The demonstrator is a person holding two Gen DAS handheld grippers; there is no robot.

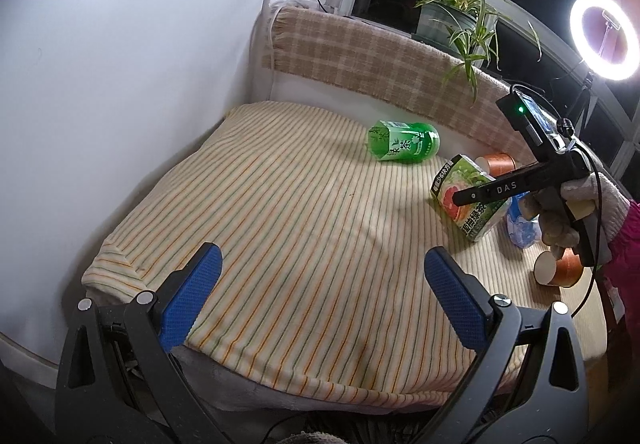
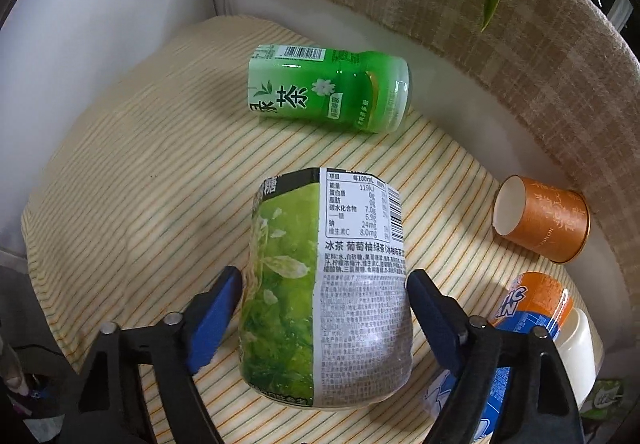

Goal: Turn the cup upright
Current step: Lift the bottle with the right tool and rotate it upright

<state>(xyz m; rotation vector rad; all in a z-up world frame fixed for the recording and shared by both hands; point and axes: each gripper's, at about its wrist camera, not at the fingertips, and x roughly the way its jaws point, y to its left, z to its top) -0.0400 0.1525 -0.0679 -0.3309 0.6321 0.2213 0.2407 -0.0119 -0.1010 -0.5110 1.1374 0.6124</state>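
Note:
A cut-bottle cup with a green grapefruit-tea label sits between the blue pads of my right gripper, tilted above the striped cloth. The pads press its sides. In the left wrist view this cup is held tilted at the right by the right gripper. A second green tea cup lies on its side at the back; it also shows in the right wrist view. My left gripper is open and empty over the cloth's front.
An orange paper cup lies on its side at the right. Another orange cup lies near the right edge. A blue and orange bottle lies beside the right gripper. A plaid cloth, plant and ring light stand behind.

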